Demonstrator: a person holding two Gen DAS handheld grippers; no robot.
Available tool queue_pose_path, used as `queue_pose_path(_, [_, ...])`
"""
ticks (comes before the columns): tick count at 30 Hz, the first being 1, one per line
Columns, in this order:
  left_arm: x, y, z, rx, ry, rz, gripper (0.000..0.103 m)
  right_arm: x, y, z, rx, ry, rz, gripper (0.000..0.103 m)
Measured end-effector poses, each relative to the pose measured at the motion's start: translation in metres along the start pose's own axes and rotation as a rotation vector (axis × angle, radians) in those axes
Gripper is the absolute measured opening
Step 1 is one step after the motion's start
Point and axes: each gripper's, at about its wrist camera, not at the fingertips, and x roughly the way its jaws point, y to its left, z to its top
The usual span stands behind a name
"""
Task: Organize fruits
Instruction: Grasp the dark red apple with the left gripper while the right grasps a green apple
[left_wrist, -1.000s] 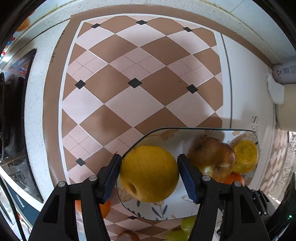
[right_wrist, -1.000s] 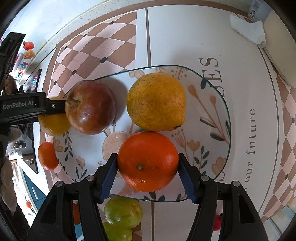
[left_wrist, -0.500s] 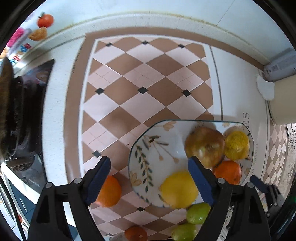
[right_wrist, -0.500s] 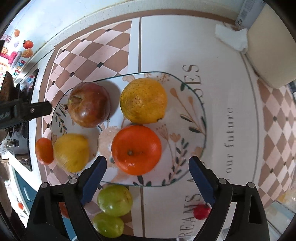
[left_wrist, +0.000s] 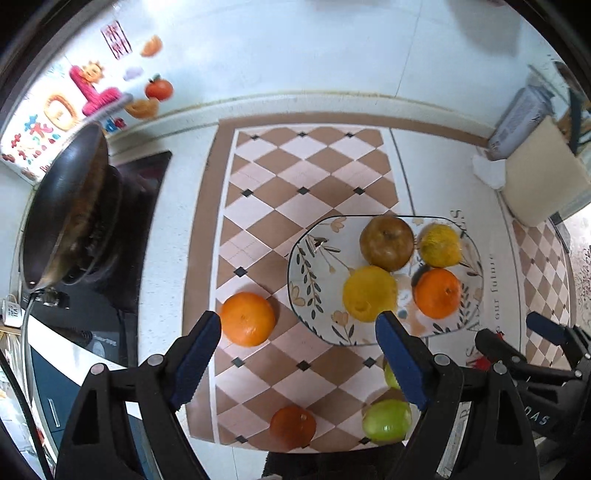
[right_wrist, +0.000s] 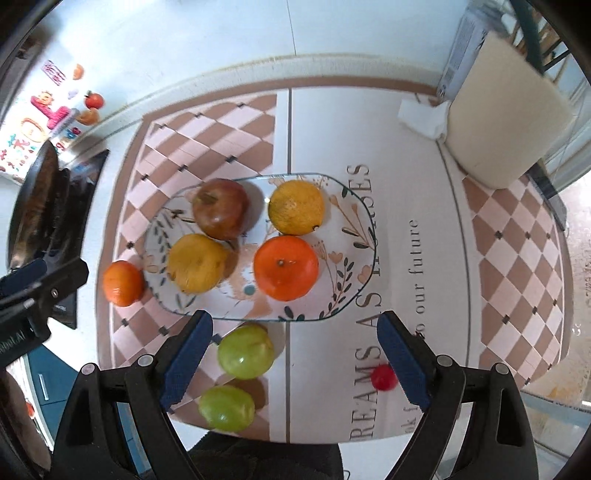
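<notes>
A floral glass plate holds a red apple, two yellow citrus fruits and an orange. Beside the plate lie an orange, a darker small orange, two green fruits and a small red fruit. My left gripper is open and empty, raised above the mat. My right gripper is open and empty, raised near the plate's front edge.
A dark pan sits on a stove at the left. A beige container and a white tissue stand at the back right. The fruits rest on a checkered mat on a white counter.
Both grippers opened, released a yellow citrus and an orange onto the plate, then pulled back and up, widening the view.
</notes>
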Motion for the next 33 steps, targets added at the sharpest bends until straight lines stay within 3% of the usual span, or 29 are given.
queue_pose_path(19, [-0.096,-0.004,-0.061,0.011,-0.139,-0.063,0.085,-0.107,0.009,-0.060,-0.015,-0.125,0.016,0.093])
queue_pose_path(33, [-0.114,-0.003,-0.079,-0.002,-0.163,-0.079,0.085,-0.139,0.016,-0.079,-0.020,-0.167,0.038,0.093])
